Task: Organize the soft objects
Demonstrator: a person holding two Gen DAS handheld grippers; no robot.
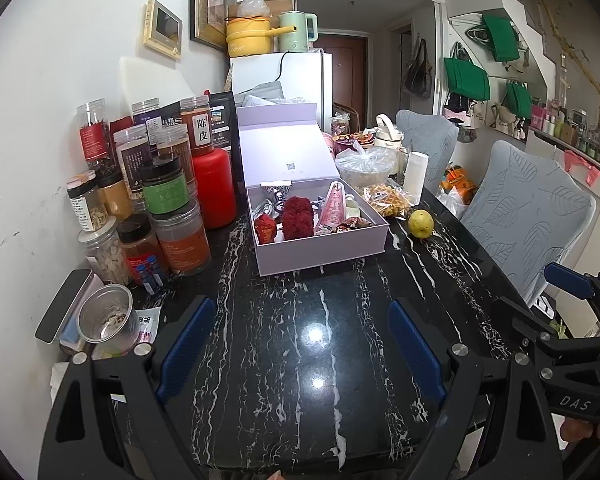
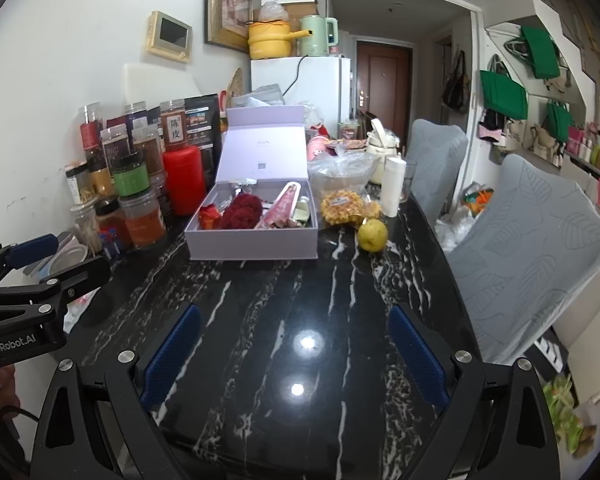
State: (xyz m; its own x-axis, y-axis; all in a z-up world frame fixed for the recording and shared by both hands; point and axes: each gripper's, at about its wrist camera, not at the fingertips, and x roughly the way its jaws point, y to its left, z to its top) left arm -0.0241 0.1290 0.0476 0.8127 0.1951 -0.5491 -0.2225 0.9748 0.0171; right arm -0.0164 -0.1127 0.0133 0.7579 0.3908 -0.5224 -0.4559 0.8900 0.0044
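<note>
An open lilac box [image 1: 320,250] [image 2: 252,244] stands on the black marble table, lid up. Inside lie a fuzzy dark red soft object [image 1: 297,217] [image 2: 242,210], a small red packet [image 1: 265,228] [image 2: 209,216], a pink pouch [image 1: 332,208] [image 2: 282,208] and other small items. My left gripper [image 1: 300,344] is open and empty, well short of the box. My right gripper [image 2: 296,350] is open and empty, also short of it. Each gripper shows at the edge of the other's view.
Stacked spice jars [image 1: 164,200] [image 2: 132,196] and a red canister [image 1: 214,188] line the left wall. A metal cup [image 1: 106,318] stands near left. A yellow fruit [image 1: 421,223] [image 2: 373,235], waffle bag [image 2: 346,208] and white bottle [image 2: 393,186] sit right of the box. Grey chairs [image 2: 532,256] flank the right edge.
</note>
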